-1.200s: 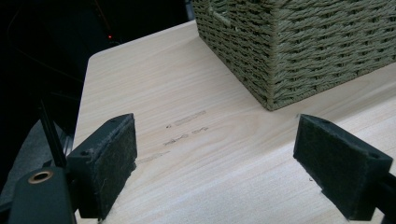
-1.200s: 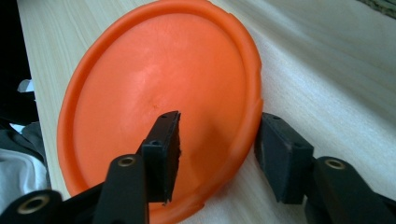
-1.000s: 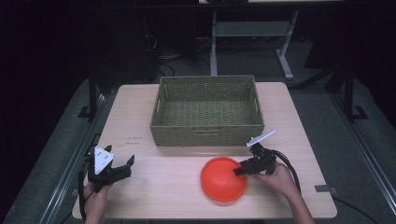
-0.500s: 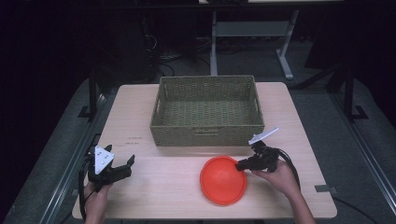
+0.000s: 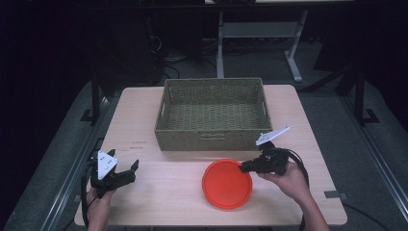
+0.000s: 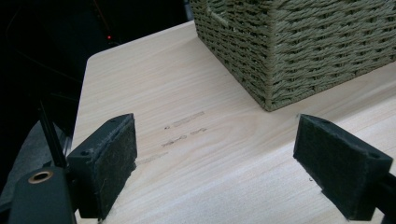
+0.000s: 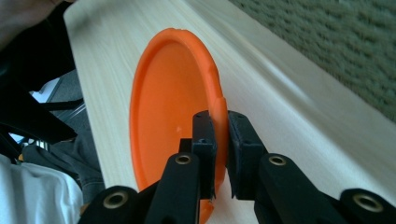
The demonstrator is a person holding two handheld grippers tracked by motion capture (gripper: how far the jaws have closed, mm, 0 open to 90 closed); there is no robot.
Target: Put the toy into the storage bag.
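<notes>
An orange plate [image 5: 227,184] sits at the front right of the table, just in front of the woven basket [image 5: 211,114]. My right gripper [image 5: 244,167] is shut on the plate's right rim. In the right gripper view the two pads pinch the orange plate's [image 7: 173,102] rim between them at my right gripper [image 7: 220,128], having just closed on it. The plate looks slightly lifted on that side. My left gripper [image 5: 126,172] rests at the front left of the table, open and with nothing in it. The left gripper view has its fingers [image 6: 109,156] wide apart over bare wood.
The wooden table [image 5: 144,130] carries the olive wicker basket, which is empty, at its back middle. The basket's corner [image 6: 299,46] stands just ahead of my left gripper. Dark floor, cables and a metal stand lie beyond the table.
The right gripper closed on the plate's rim and rose a little, and the plate's right edge came up with it. The left gripper kept still.
</notes>
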